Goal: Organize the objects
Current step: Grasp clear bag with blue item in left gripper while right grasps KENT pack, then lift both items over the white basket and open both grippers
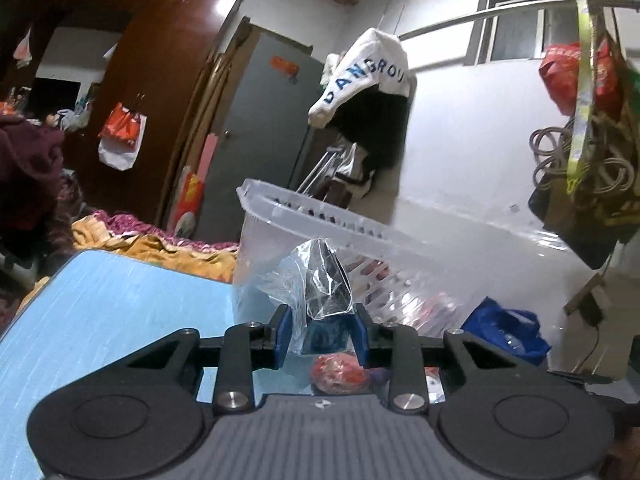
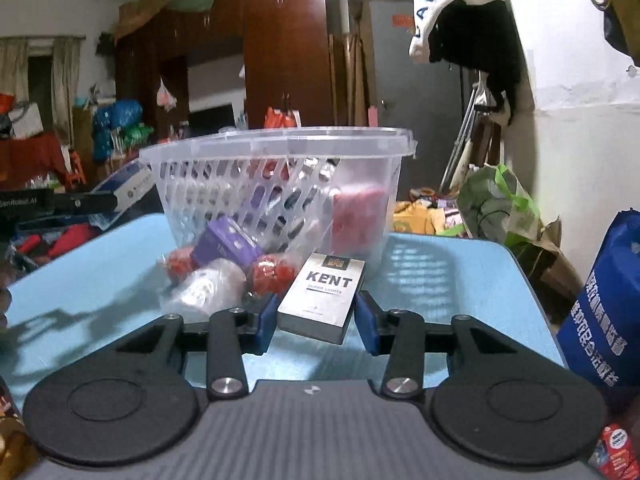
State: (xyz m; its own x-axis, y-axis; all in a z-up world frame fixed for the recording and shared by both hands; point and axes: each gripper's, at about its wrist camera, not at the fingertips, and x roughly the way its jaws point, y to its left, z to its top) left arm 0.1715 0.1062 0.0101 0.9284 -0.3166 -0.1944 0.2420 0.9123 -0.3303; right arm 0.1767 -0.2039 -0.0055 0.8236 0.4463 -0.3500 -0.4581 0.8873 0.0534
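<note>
Presently, step: both grippers gripping items beside the clear slotted plastic basket (image 2: 276, 184) on the light-blue table (image 2: 460, 280).
Left gripper (image 1: 320, 334): clamped on a crinkled clear plastic-wrapped packet (image 1: 322, 280).
Right gripper (image 2: 316, 316): narrowed around the silver rectangular KENT cigarette pack (image 2: 324, 296); pad contact not clear.
Next: lift both over the rim.

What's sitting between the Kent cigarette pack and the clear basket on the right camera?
In the right wrist view, bare blue table separates the Kent pack from the basket; wrapped red snacks lie just left.
</note>
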